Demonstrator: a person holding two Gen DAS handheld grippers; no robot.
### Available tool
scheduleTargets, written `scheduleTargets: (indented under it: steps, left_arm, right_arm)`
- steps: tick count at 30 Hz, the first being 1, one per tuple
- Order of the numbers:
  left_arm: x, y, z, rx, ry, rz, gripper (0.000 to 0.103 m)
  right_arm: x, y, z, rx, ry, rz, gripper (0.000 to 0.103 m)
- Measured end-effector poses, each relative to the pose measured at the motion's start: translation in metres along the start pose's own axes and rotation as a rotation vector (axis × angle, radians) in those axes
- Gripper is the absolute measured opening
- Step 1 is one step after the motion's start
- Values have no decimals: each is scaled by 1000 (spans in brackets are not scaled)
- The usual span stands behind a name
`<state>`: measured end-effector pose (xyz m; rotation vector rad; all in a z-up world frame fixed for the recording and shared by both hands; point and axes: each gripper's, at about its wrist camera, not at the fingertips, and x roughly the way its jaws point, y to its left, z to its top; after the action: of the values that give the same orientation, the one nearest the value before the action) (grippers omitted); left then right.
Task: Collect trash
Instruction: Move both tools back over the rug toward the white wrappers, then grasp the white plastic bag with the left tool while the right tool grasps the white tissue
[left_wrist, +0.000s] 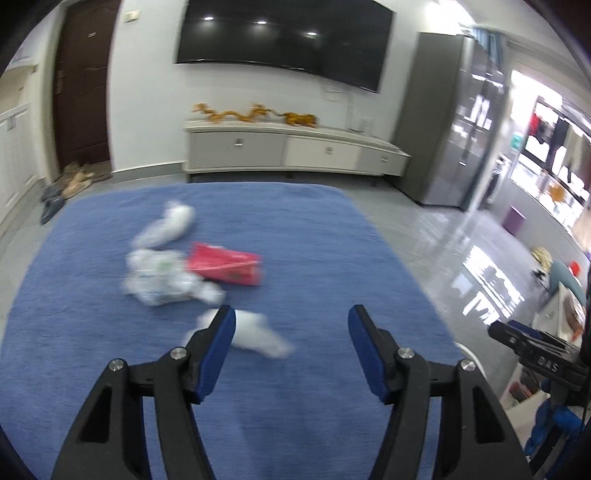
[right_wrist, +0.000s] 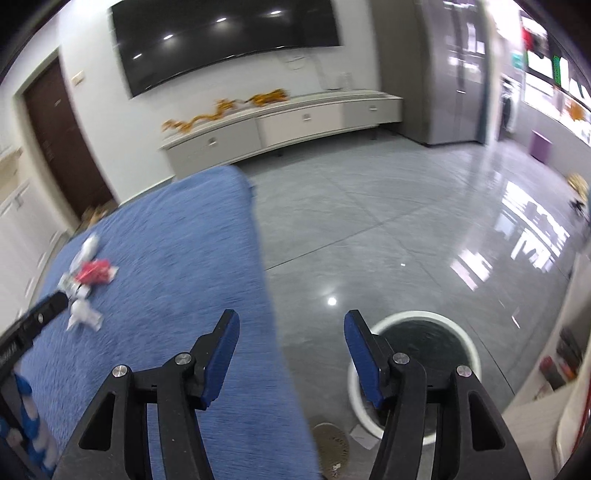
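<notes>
Trash lies on a blue cloth surface (left_wrist: 314, 229): a red packet (left_wrist: 225, 266), a crumpled clear wrapper (left_wrist: 159, 277), a white paper wad (left_wrist: 173, 225) farther back, and a white tissue (left_wrist: 258, 332) nearest me. My left gripper (left_wrist: 291, 314) hovers open just right of the tissue, nothing between its fingers. My right gripper (right_wrist: 291, 317) is open and empty over the cloth's right edge. A white bin (right_wrist: 417, 314) with a dark liner stands on the floor just past its right finger. The trash pile (right_wrist: 88, 277) shows far left in the right wrist view.
Glossy grey floor tiles (right_wrist: 406, 206) spread right of the cloth. A low white cabinet (left_wrist: 288, 151) and a wall TV (left_wrist: 284, 37) stand behind. A round brown floor disc (right_wrist: 330, 446) sits by the bin. The other gripper (left_wrist: 535, 350) shows at the right edge.
</notes>
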<state>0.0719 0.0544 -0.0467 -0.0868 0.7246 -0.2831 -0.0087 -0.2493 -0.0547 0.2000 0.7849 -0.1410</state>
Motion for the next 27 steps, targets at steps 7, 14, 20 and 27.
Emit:
scheduleTargets:
  steps: [7,14,20,27]
  left_arm:
    - [9,91,3,-158,14,86,65]
    - [35,119,23,-192,25,79,75]
    - [72,124,31,-216,70,88,75]
    - [93,134,32,-253,86,52,75]
  right_arm:
    - [23,48,-2,-88,51,92,58]
    - [46,97,-2,-176,100,245,61]
    - [63,146,5,-265,120,359,62]
    - [82,188,7,-362,147,438,63]
